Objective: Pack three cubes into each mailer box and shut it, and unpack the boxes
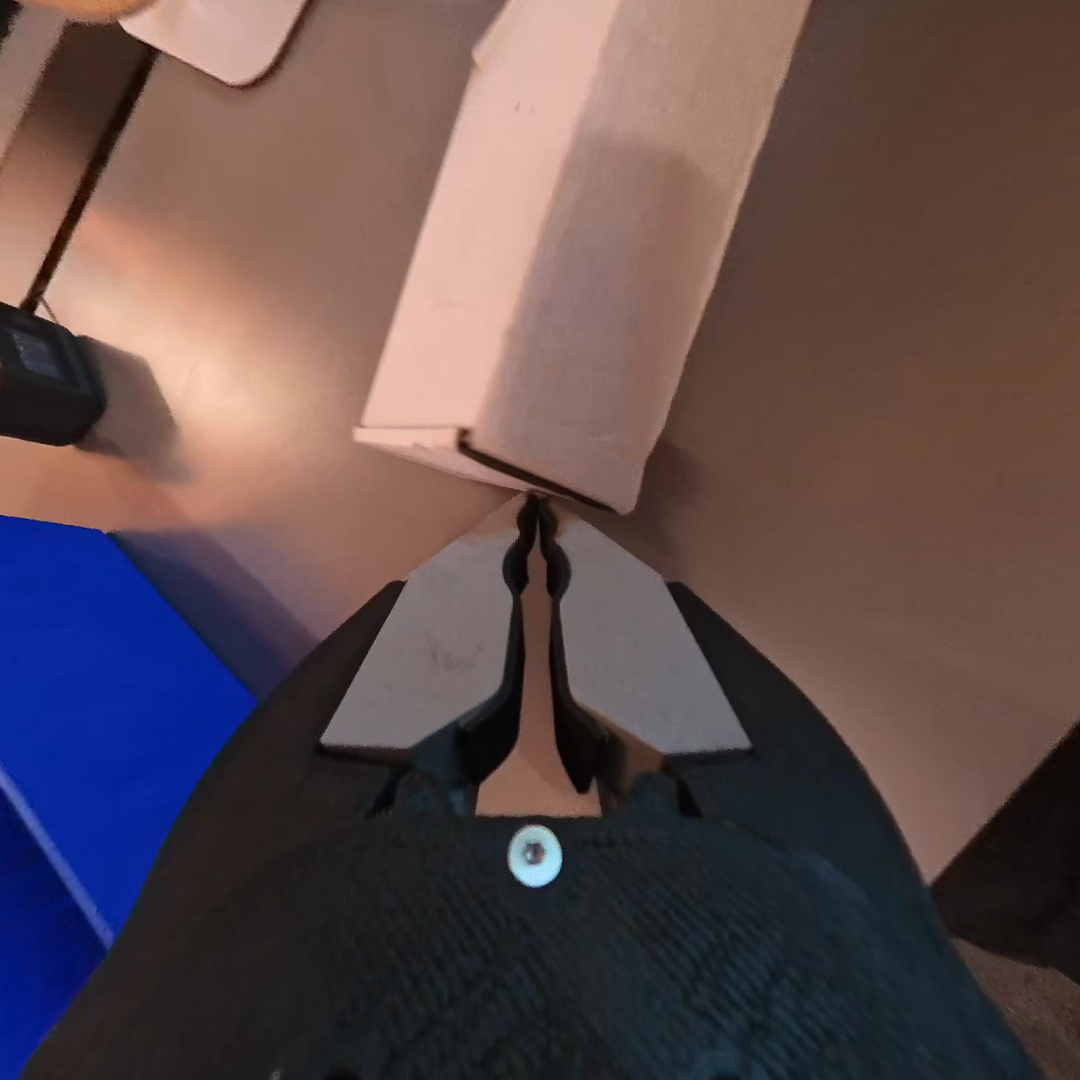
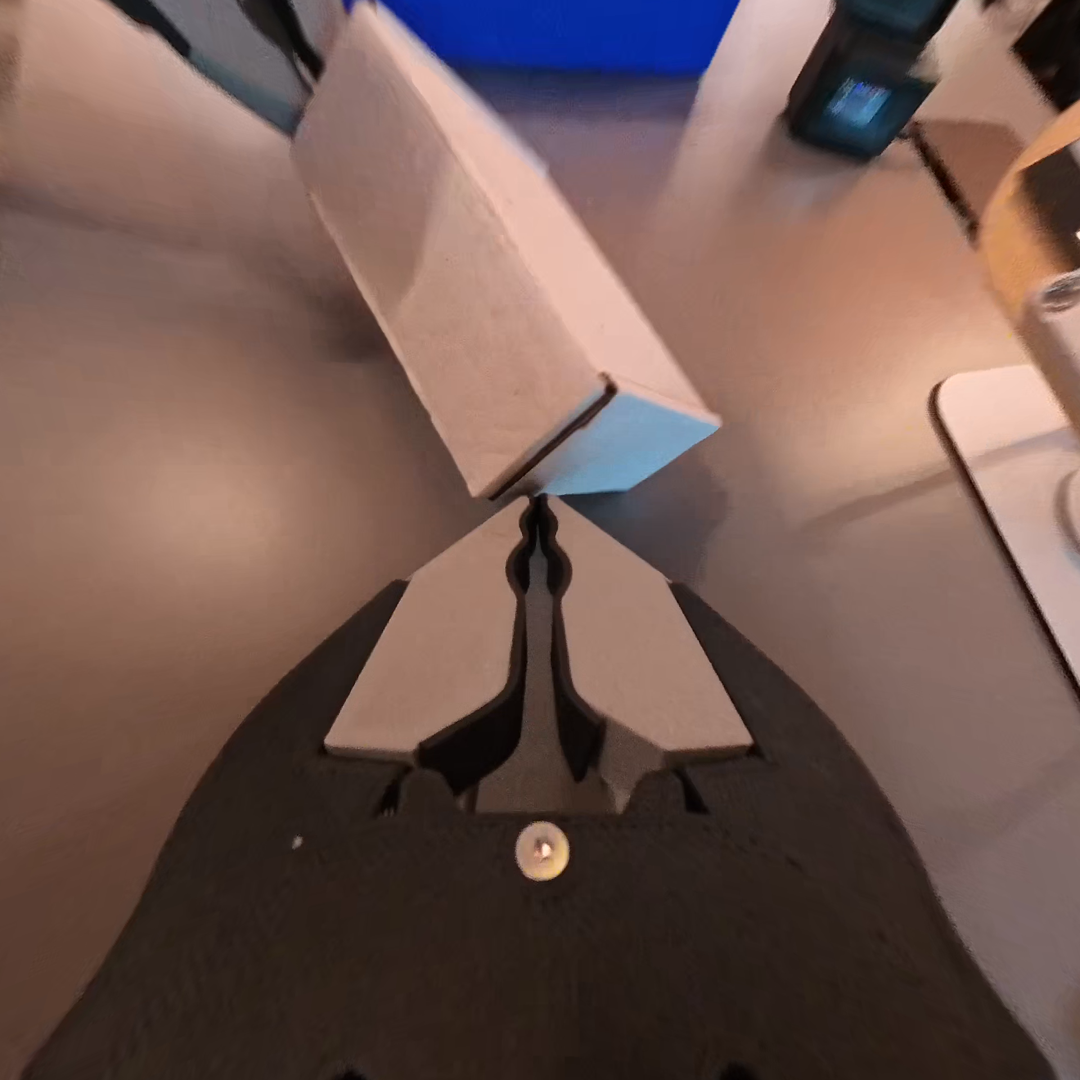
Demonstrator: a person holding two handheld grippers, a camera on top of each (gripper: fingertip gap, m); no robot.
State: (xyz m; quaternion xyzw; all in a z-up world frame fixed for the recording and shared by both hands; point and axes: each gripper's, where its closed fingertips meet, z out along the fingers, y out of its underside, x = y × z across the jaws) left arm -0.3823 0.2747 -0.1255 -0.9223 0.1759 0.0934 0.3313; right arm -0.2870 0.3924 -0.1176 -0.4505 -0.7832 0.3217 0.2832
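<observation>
Pinching opposite ends of one shut, pale cardboard mailer box [image 1: 543,251], the left claw [image 1: 533,504] and the right claw [image 2: 538,502] each have their fingers pressed together on an end edge, where a dark flap seam shows. Around the box, over the brown surface [image 1: 876,350], are a blue bin [image 1: 87,672], a black device [image 1: 41,380] and a second pale box [image 1: 222,35].
</observation>
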